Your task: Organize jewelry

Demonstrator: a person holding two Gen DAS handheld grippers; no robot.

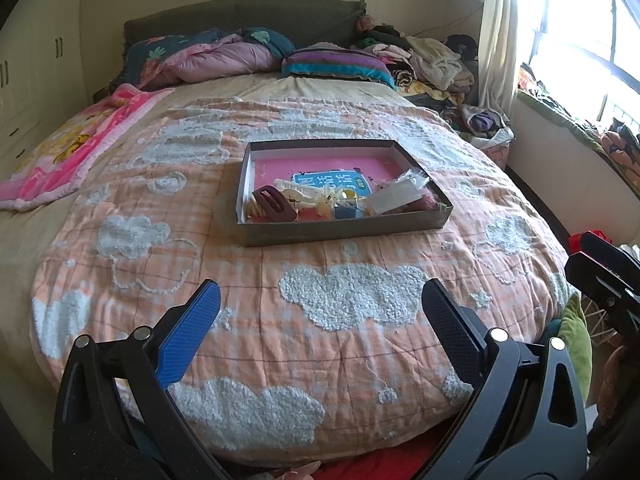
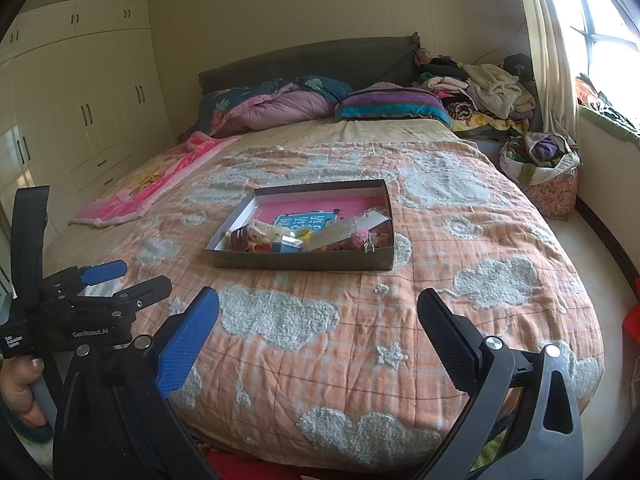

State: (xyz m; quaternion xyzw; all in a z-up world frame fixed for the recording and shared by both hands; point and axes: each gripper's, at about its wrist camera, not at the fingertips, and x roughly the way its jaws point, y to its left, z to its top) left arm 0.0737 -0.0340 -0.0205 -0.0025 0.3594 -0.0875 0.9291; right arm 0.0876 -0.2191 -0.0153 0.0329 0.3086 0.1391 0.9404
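Both grippers hang over the quilt's (image 1: 320, 340) near edge, left (image 1: 320, 304) and right (image 2: 318, 312), jaws spread wide and empty. Well ahead, mid-bed, sits the box (image 1: 344, 230) with jewelry (image 1: 320, 200) heaped at its near wall.

We see a bed (image 2: 460, 320) covered by an orange checked quilt (image 2: 360, 344) with white clouds. On the quilt sits a shallow grey tray (image 2: 304, 261); a pink blanket (image 2: 152, 184) lies left, pillows (image 2: 392, 106) near the headboard.
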